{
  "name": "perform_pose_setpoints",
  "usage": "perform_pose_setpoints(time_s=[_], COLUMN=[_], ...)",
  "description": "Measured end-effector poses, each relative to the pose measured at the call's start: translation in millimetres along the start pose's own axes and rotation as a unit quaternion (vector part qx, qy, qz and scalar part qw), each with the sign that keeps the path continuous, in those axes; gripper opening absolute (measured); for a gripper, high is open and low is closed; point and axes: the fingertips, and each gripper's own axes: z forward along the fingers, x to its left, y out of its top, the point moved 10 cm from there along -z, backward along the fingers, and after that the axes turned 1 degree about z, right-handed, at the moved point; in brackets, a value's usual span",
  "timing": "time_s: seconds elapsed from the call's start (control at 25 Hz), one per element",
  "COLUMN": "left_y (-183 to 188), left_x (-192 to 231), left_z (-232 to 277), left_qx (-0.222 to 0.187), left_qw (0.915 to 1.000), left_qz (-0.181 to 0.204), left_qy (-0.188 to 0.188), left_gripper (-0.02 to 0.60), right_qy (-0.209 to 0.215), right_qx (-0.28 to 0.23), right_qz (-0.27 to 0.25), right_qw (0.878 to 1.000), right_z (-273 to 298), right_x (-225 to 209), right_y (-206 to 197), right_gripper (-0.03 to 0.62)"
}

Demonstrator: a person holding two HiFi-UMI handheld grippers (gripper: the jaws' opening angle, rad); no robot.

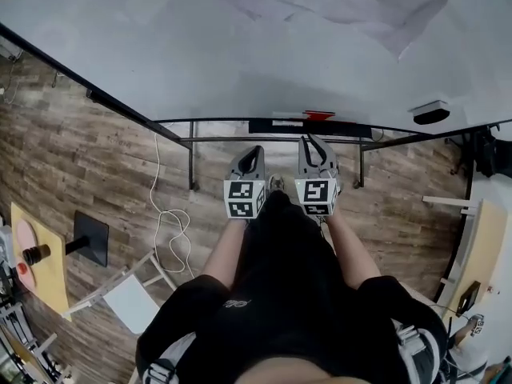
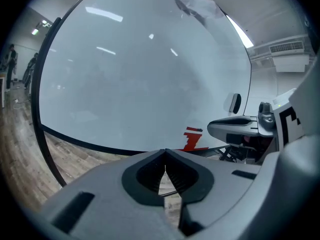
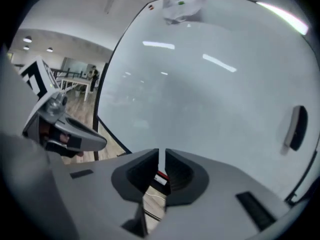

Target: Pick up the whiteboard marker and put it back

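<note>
A big whiteboard (image 1: 240, 46) fills the space in front of me. At its lower rim a red marker (image 1: 318, 115) rests on the black tray (image 1: 308, 126). In the left gripper view the red marker (image 2: 194, 139) shows just above and right of the jaws; in the right gripper view a red and white bit of the marker (image 3: 160, 177) shows beyond the jaws. My left gripper (image 1: 251, 157) is held short of the tray, tips touching, empty. My right gripper (image 1: 317, 149) hangs just under the marker, only a thin slit between its jaws, holding nothing.
A black eraser (image 1: 432, 113) clings to the board at the right. Crumpled paper (image 1: 352, 2) hangs on the board higher up. The metal stand legs (image 1: 192, 158) and a white cable (image 1: 168, 214) sit on the wooden floor. A yellow table (image 1: 36, 254) stands at the left.
</note>
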Motion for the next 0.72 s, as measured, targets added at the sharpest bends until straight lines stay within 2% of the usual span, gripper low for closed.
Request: perform_pose_setpoints(time_s=[0.08, 0.32, 0.52, 0.72], left_y=[4.7, 23.8, 38.3, 20.5], left_x=[-9.3, -47.3, -87.0, -140.0], left_z=[-6.0, -28.6, -40.9, -60.4], left_qx=[-0.011, -0.050, -0.094, -0.084], left_qw=[0.9999, 0.9986, 0.9947, 0.9945], left_qz=[0.005, 0.016, 0.042, 0.061], left_qy=[-0.004, -0.008, 0.002, 0.005], left_gripper=[0.008, 0.008, 0.008, 0.008], right_qy=[-0.006, 0.016, 0.034, 0.040], right_qx=[-0.014, -0.058, -0.099, -0.114], right_qz=[0.037, 0.111, 0.119, 0.124], right_qw=[0.999, 0.992, 0.987, 0.985], right_z=[-15.4, -47.7, -78.2, -124.9], right_x=[-1.5, -10.9, -25.9, -37.1], right_y=[0.7, 8.1, 13.8, -5.1], right_gripper=[0.023, 0.003, 0.003, 0.003])
